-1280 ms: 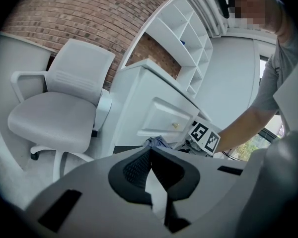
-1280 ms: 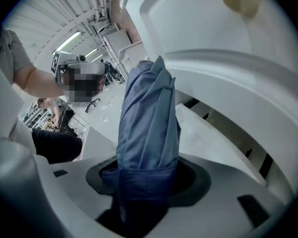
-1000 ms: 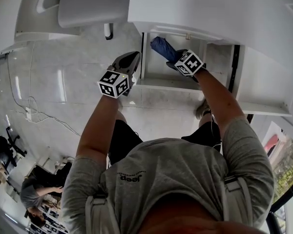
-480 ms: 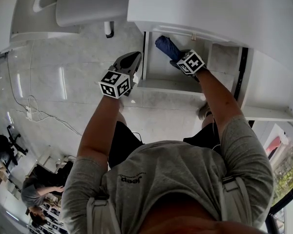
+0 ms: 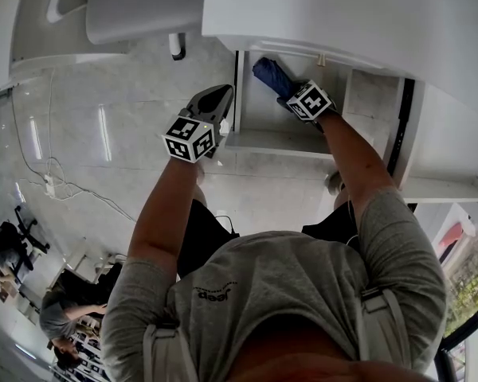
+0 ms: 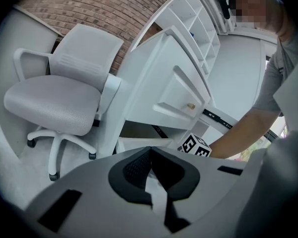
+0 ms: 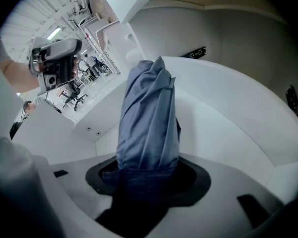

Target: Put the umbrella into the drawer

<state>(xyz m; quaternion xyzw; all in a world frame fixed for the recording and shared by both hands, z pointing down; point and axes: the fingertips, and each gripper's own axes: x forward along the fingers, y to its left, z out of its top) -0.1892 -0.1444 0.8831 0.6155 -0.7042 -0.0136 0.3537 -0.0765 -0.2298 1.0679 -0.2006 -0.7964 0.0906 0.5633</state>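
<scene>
Change: the right claw (image 7: 146, 175) and its folded blue fabric umbrella (image 7: 148, 113) have sunk a little toward the open white drawer (image 5: 275, 140).
Right claw: clamped on the umbrella's lower end, pointing steeply down.
Umbrella: it stands out from the jaws inside the drawer's walls; I cannot tell whether its tip touches.
Left claw (image 6: 149, 155): jaws together, empty, just outside the drawer's left side.
Drawer: pulled out under the white bench (image 5: 342, 14).
Beyond: a white mesh swivel chair (image 6: 54, 98).

Blue umbrella (image 7: 148, 118) between right jaws, white drawer (image 7: 228, 98) around it; beyond left jaws grey chair (image 6: 54, 95), red-brown brick wall (image 6: 104, 6), white cabinet (image 6: 159, 68).
</scene>
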